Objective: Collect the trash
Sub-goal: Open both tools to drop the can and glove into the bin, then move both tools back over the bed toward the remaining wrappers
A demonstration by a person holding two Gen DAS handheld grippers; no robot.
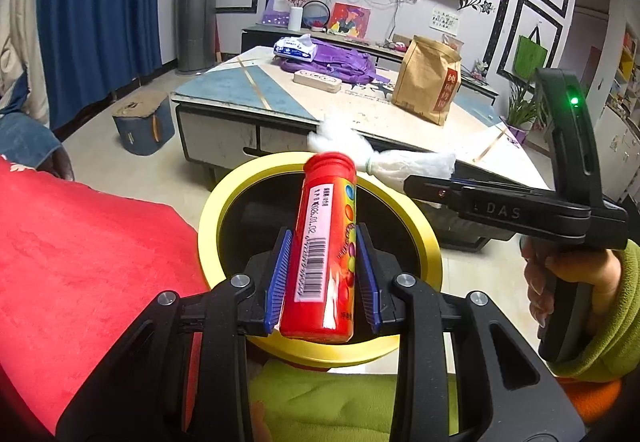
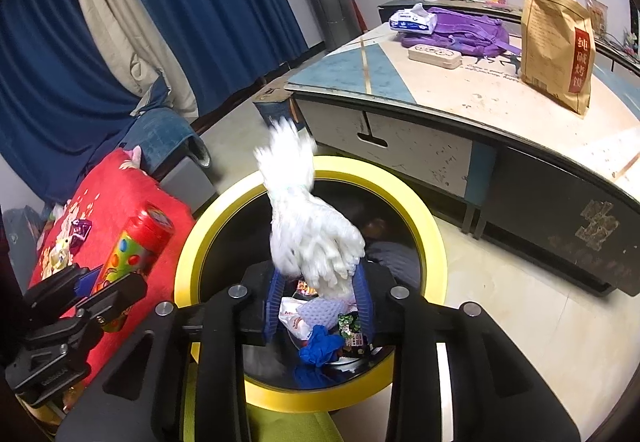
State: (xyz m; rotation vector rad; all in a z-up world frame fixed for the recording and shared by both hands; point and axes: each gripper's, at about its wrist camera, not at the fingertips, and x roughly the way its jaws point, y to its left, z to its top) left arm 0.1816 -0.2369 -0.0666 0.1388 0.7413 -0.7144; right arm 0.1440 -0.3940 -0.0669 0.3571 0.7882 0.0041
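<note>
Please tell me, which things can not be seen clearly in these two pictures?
- Bin inside: left wrist view, red tube and left gripper cover it.
- White glove: right wrist view, blurred; grip by right gripper unclear.
- Trash in the bin: right wrist view, partly hidden by glove and jaws.

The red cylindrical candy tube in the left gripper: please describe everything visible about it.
The red cylindrical candy tube looks like glossy plastic, with a red cap at its far end, printed coloured candies along one side and a white barcode label with a date. It lies lengthwise between the blue ribbed pads of the left gripper, which press on both its sides. It hangs tilted above the open yellow-rimmed round bin, touching nothing else.
</note>
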